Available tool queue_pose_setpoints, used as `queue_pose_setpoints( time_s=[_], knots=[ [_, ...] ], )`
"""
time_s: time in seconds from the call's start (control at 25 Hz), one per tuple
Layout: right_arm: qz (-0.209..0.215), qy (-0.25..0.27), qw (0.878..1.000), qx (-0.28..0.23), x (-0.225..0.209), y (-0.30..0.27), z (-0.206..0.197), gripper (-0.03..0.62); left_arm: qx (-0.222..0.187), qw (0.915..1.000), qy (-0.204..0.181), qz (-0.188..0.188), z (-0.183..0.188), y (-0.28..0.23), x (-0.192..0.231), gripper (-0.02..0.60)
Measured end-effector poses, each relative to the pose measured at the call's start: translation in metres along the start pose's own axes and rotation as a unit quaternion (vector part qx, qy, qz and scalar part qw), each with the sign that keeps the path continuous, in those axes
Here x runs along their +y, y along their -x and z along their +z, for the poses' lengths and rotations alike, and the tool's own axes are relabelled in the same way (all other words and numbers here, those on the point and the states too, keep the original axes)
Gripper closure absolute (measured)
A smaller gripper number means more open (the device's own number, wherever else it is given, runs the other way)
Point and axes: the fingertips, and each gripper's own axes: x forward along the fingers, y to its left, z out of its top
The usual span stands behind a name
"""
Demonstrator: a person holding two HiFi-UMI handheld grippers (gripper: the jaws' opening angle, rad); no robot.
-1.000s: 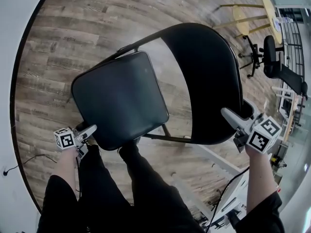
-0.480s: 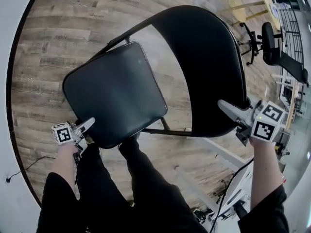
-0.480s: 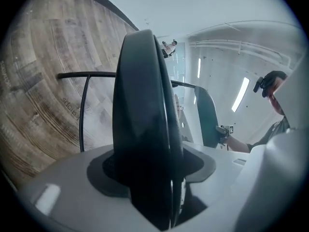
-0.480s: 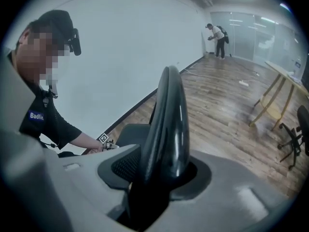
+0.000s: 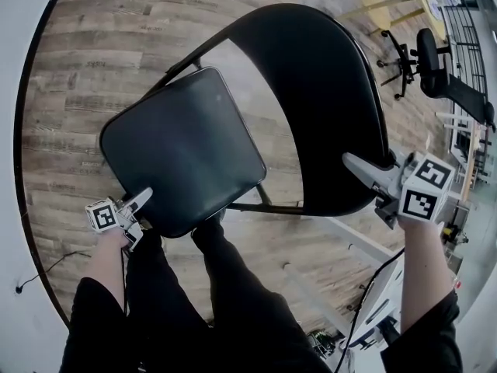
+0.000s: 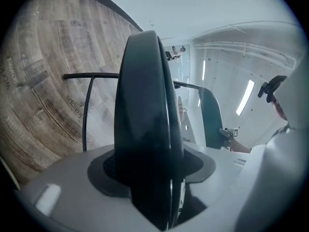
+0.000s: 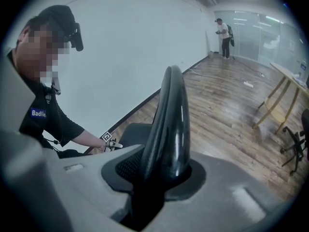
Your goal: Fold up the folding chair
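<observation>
The black folding chair stands unfolded on the wood floor. My left gripper (image 5: 144, 200) has just been closing on the front edge of the padded seat (image 5: 182, 150). In the left gripper view the seat (image 6: 145, 124) fills the gap of the left gripper (image 6: 154, 182), pressed between the pads. My right gripper (image 5: 363, 171) has also just been closing, on the top rim of the backrest (image 5: 326, 107). The right gripper view shows the backrest (image 7: 166, 124) rising edge-on out of the right gripper (image 7: 154, 175).
My legs (image 5: 202, 286) stand just behind the seat. A white wall (image 5: 15, 92) runs along the left. A yellow wooden table (image 5: 388, 22) and a black office chair (image 5: 431, 72) stand at the far right. Another person (image 7: 224, 33) stands far down the room.
Both grippers have closed onto the chair, the left on the seat edge, the right on the backrest rim. The chair sits a little higher and further left in the head view.
</observation>
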Motion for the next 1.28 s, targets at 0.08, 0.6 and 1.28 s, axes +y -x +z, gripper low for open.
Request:
queue_pose_setpoints(
  time_s=[0.08, 0.6, 1.28],
  knots=[
    [0.003, 0.001, 1.0, 0.001, 0.004, 0.0, 0.002, 0.482, -0.002, 1.0, 0.002, 0.007, -0.001, 0.001, -0.002, 0.304],
    [0.003, 0.009, 1.0, 0.007, 0.028, 0.015, 0.012, 0.508, -0.015, 0.9983, -0.017, 0.053, -0.004, -0.001, -0.027, 0.313],
    [-0.035, 0.036, 0.998, 0.021, 0.061, 0.028, 0.024, 0.513, -0.03, 0.9956, -0.038, 0.08, -0.005, -0.01, -0.077, 0.334]
  ],
)
